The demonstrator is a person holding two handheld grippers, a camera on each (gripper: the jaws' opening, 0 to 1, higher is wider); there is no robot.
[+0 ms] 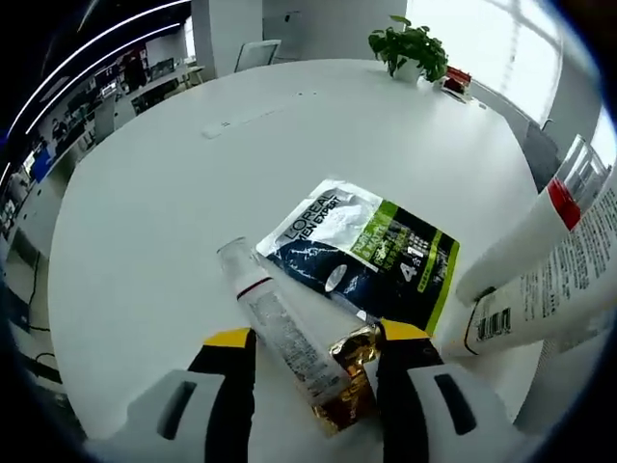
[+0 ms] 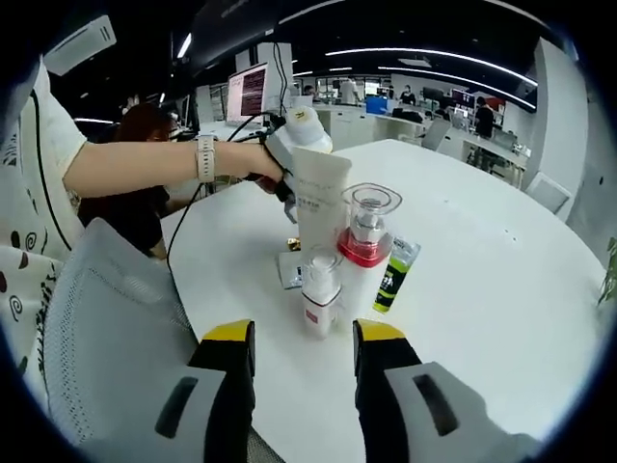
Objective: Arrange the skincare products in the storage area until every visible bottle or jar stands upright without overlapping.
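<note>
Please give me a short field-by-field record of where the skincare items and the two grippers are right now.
surface: white round table
lying flat: clear-capped tube; L'Oreal pouch
standing: small pump bottle; red-collared bottle
green tube: lying behind the bottles
left gripper: open, astride the tube's gold end
right gripper: open, short of the pump bottle

- My left gripper (image 1: 313,355) has a clear tube (image 1: 280,333) with a gold end lying between its spread jaws.
- A L'Oreal sachet (image 1: 371,241) lies flat on the white table (image 1: 145,212).
- A white bottle (image 1: 540,260) leans in at the right.
</note>
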